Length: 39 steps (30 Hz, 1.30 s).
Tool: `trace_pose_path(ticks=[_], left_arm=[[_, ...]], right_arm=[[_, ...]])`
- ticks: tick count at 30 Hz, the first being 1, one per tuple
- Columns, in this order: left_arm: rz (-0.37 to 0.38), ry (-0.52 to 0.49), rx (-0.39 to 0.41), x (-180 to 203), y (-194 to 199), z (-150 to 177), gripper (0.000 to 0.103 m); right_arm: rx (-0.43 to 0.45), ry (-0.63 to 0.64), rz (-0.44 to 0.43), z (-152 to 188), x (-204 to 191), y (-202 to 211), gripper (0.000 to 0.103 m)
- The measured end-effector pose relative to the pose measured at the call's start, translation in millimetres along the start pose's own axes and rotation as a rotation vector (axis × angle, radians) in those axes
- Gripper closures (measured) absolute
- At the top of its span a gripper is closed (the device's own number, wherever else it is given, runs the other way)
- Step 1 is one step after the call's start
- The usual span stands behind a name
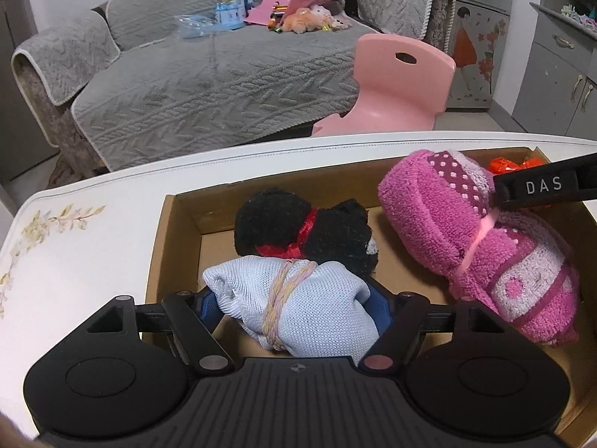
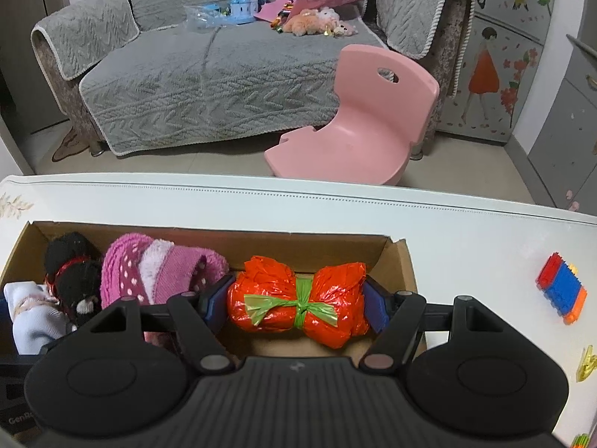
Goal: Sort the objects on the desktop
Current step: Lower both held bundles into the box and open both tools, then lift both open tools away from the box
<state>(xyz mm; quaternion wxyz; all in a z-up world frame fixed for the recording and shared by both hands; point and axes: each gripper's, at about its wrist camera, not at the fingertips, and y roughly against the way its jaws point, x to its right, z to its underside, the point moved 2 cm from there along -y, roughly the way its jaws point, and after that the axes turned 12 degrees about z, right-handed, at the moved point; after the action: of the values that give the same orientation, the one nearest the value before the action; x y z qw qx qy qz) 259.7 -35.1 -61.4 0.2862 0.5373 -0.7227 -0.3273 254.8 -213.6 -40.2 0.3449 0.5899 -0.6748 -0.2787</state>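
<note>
An open cardboard box [image 1: 179, 201] [image 2: 224, 235] lies on the white table [image 1: 93, 246]. My left gripper [image 1: 294, 298] is shut on a light blue cloth bundle [image 1: 298, 298] tied with pale string, low over the box's near left part. Behind it lie a black fuzzy bundle [image 1: 302, 231] with a red ribbon and a pink towel roll [image 1: 466, 239]. My right gripper [image 2: 296, 306] is shut on a red plastic bundle [image 2: 298, 302] tied with a green strip, inside the box's right end. One right finger [image 1: 541, 186] reaches over the pink roll.
On the table right of the box lie a red, blue and orange toy brick block [image 2: 561, 291] and a yellow clip [image 2: 587, 367]. Beyond the table's far edge stand a pink chair [image 2: 365, 127] and a grey sofa [image 2: 209, 86] with toys.
</note>
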Motion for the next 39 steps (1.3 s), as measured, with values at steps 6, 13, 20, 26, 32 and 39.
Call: trace_pose_path(ticks=[6, 13, 20, 26, 32, 39], left_arm=[[0.004, -0.007, 0.017, 1, 4, -1, 0.017], [0.032, -0.024, 0.054, 4, 18, 3, 0.016], [0.062, -0.014, 0.069, 5, 39, 26, 0.016], [0.096, -0.002, 0.036, 7, 51, 56, 0.016], [0.103, -0.029, -0.020, 19, 53, 75, 0.016], [0.127, -0.023, -0.037, 24, 64, 88, 0.015]], right_arm=[[0.018, -0.029, -0.004, 0, 5, 2, 0.027], [0.037, -0.035, -0.016, 2, 9, 12, 0.027], [0.068, -0.054, -0.041, 26, 24, 43, 0.027], [0.103, -0.054, -0.053, 65, 39, 80, 0.024], [0.051, 0.035, -0.114, 94, 16, 82, 0.020], [-0.066, 0.036, -0.144, 118, 3, 66, 0.019]])
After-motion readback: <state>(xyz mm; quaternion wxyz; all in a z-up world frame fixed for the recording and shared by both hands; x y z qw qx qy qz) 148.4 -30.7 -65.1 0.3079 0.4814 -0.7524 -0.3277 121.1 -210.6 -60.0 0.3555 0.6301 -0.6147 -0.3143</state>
